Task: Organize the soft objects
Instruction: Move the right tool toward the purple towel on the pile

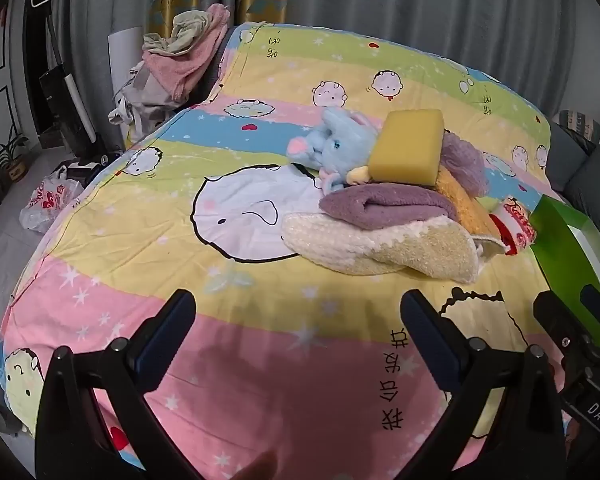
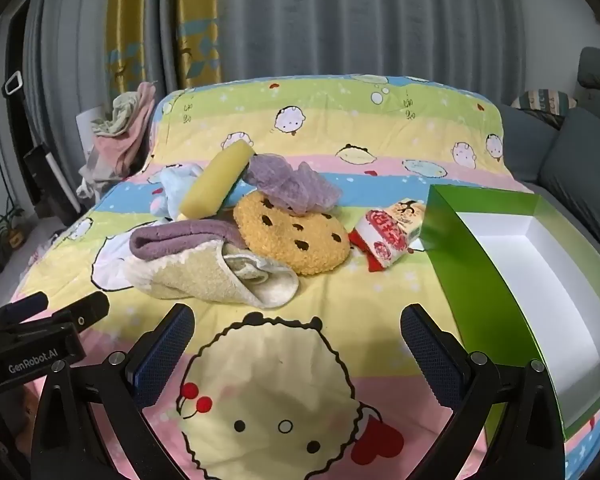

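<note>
Here, on a bed under a striped cartoon quilt [image 2: 340,136], both grippers hang low over the near edge, side by side. The left gripper [image 1: 298,320] has its jaws spread as wide as they go, with nothing but pink and yellow fabric showing between them; the right gripper [image 2: 298,336] is just as wide and equally empty, poised above a printed round face. The soft things sit heaped at about twelve o'clock from the right gripper: a cream towel [image 2: 208,276] nearest, a folded purple towel [image 2: 180,238] lying on its far edge, and a cookie-shaped cushion [image 2: 296,240] just to its right, touching it. A crumpled lilac cloth [image 2: 292,184] rests on the cushion's top, and a yellow sponge [image 2: 216,180] leans tilted against the heap at eleven o'clock, with a blue plush toy [image 2: 172,192] behind it. A red-and-white packet [image 2: 388,232] lies at one o'clock, next to an open green box [image 2: 468,256] with a white interior at two o'clock.
</note>
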Motion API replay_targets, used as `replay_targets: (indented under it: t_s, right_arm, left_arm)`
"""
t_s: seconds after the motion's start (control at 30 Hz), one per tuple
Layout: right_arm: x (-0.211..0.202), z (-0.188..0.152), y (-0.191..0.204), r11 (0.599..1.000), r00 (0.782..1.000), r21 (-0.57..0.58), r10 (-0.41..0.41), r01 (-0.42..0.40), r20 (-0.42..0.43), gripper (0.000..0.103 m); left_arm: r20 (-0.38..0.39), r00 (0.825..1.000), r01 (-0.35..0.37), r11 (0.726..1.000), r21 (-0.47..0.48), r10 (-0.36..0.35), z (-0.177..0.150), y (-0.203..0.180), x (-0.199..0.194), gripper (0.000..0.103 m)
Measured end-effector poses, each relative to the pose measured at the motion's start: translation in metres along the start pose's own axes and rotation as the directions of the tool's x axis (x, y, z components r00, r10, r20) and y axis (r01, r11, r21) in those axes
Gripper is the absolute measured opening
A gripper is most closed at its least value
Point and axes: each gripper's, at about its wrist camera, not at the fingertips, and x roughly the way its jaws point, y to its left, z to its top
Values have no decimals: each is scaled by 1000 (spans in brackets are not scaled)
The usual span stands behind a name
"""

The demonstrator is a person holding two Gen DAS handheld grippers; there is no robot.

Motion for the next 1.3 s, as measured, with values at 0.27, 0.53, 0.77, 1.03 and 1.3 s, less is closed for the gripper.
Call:
replay_targets:
  t_s: [0.27, 0.53, 0.77, 1.03, 1.3]
  right_arm:
    - [0, 0, -1, 1000, 1000, 23, 21, -21, -10, 103]
    - [0, -1, -1, 1000, 1000, 17, 4, -4, -7, 103]
    - [1, -5, -1, 1000, 1000, 15, 1, -1, -18, 103]
    - [2, -5, -1, 1000, 1000, 16, 3, -3, -19, 103]
    - [5, -7, 0, 999, 998, 34, 37, -36, -40, 103]
  left_arm:
    - [-10, 1000, 20, 1000, -19, -20, -2, 2, 1, 102]
    - [3, 1000, 27, 1000, 4, -27, -4, 0, -2, 101]
    - [-5, 1000, 30, 1000, 2, -30, -3, -1, -1, 100]
    - [-6, 999, 47, 999, -14, -47, -2, 1, -1, 98]
    - [-11, 998, 58, 998, -25, -58, -2, 3, -2, 95]
